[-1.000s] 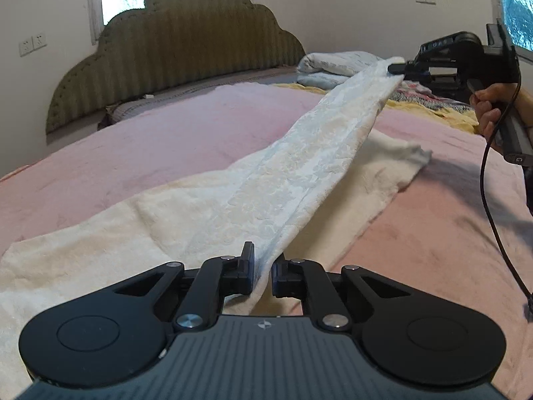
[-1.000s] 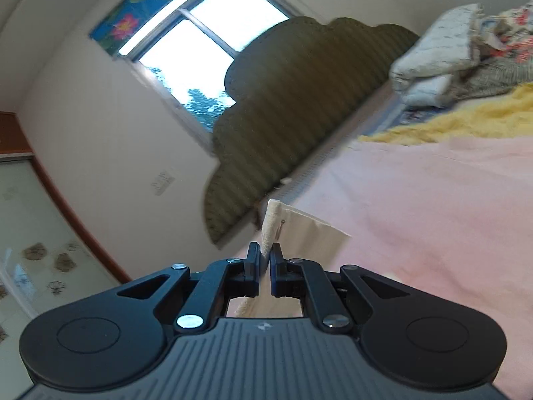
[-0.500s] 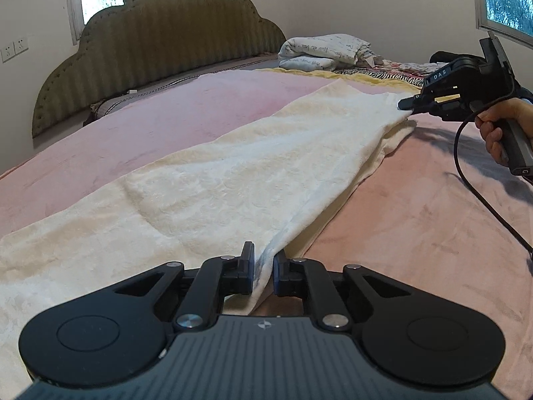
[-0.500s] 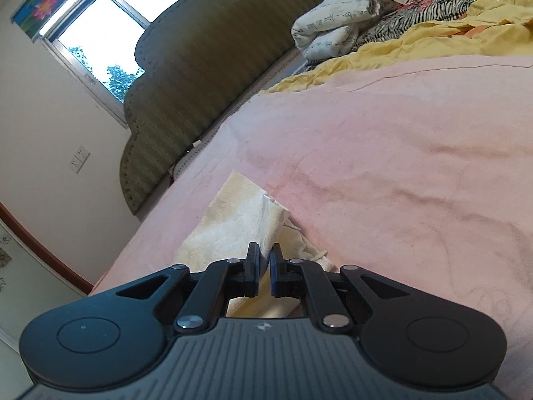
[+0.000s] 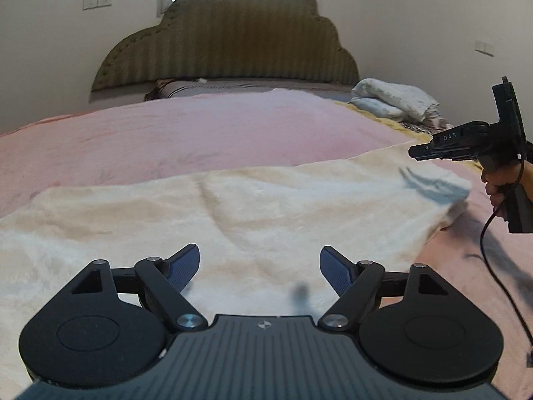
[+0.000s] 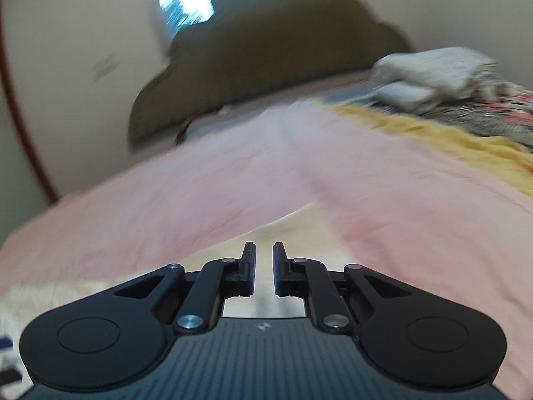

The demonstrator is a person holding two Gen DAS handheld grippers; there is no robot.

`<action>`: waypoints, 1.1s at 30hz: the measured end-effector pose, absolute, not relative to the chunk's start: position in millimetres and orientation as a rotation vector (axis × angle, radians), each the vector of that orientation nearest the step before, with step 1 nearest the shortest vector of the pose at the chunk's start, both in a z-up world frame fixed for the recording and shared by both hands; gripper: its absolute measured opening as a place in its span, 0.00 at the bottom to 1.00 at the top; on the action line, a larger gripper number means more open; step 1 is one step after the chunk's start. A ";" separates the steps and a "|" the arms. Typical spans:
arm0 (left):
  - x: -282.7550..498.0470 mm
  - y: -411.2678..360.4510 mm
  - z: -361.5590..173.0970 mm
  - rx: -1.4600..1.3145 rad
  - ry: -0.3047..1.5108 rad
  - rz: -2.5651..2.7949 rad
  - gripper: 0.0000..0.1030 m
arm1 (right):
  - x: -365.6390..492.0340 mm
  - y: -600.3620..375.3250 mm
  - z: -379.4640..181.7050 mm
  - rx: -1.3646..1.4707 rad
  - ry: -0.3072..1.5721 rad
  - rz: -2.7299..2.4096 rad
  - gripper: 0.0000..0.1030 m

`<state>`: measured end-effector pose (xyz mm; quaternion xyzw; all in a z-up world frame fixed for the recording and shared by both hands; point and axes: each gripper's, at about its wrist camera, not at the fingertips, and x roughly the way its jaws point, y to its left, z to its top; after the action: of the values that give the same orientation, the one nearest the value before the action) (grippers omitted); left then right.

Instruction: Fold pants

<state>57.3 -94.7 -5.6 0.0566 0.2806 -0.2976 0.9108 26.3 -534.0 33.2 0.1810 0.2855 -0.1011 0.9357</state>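
Note:
The cream pants (image 5: 266, 206) lie flat in a long folded strip across the pink blanket (image 5: 200, 133). My left gripper (image 5: 260, 266) hovers over their near edge, its jaws opening wide, blue pads bare, no cloth between them. My right gripper (image 5: 414, 151), held by a hand (image 5: 499, 183), hangs just above the strip's right end and casts a shadow on it. In the blurred right wrist view my right gripper (image 6: 264, 263) has its jaws parting by a narrow gap with nothing between them, and the pants (image 6: 293, 230) lie below.
An olive padded headboard (image 5: 226, 50) stands at the far end of the bed. Folded white bedding (image 5: 393, 100) and a yellow blanket (image 6: 433, 133) lie at the far right. A black cable (image 5: 493, 260) trails from the right gripper over the blanket.
Both grippers lowered the lifted pant leg onto the other and let go. The left jaws sprang wide open; the right ones parted slightly and lifted off the cloth. Both views swung toward the headboard.

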 end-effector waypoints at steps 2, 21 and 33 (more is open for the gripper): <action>62.5 -93.1 -15.8 0.122 0.613 -0.589 0.79 | 59.4 -531.3 16.7 0.344 0.675 -0.176 0.10; 63.0 -95.4 -23.2 0.162 0.635 -0.593 1.00 | -29.5 -555.1 17.4 0.529 0.610 -0.608 0.29; 63.2 -96.3 -23.5 0.165 0.635 -0.592 1.00 | -86.9 -538.9 -6.4 1.134 0.458 -0.225 1.00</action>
<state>63.2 -96.3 -23.5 0.0797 0.3074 -0.2866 0.9039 -86.9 -538.9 -6.4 0.5313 0.2146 -0.1052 0.8128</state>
